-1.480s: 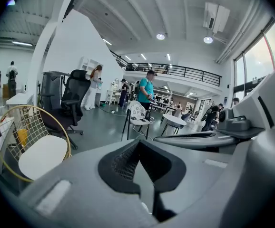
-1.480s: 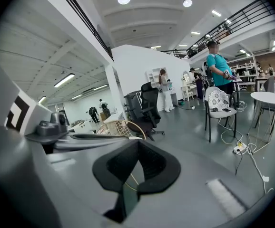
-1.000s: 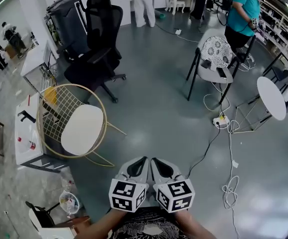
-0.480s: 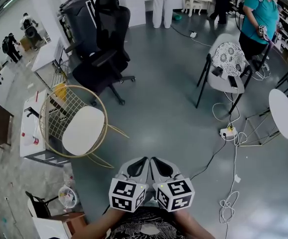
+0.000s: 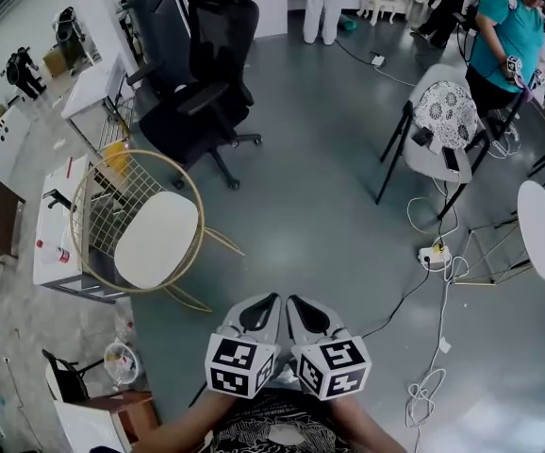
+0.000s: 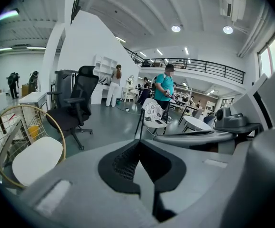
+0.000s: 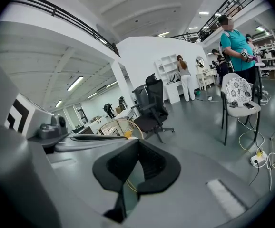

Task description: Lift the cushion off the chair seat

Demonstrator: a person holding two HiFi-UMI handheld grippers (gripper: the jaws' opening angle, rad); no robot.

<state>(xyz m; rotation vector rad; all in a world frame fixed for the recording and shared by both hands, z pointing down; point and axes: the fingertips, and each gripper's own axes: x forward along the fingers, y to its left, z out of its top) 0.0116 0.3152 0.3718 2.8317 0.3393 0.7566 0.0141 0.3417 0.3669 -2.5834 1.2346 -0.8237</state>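
Observation:
A white oval cushion (image 5: 156, 239) lies on the seat of a gold wire chair (image 5: 103, 192) at the left of the head view; the left gripper view shows the same cushion (image 6: 36, 159) low at the left. A patterned cushion (image 5: 447, 102) leans on a white chair at the far right. My left gripper (image 5: 258, 311) and right gripper (image 5: 303, 311) are held side by side close to my body, well short of both chairs. Both have their jaws together with nothing between them, as the left gripper (image 6: 140, 141) and right gripper (image 7: 137, 141) views show.
A black office chair (image 5: 202, 92) stands behind the gold chair. A power strip with trailing cables (image 5: 435, 253) lies on the grey floor at the right, near a round white table (image 5: 541, 215). A person in a teal shirt (image 5: 503, 26) stands behind the white chair. A white cabinet (image 5: 51, 225) is beside the gold chair.
The head view has shifted: the office chair and the white chair have slid rightward in the picture. Both grippers stay together, shut, at the same spot in the view.

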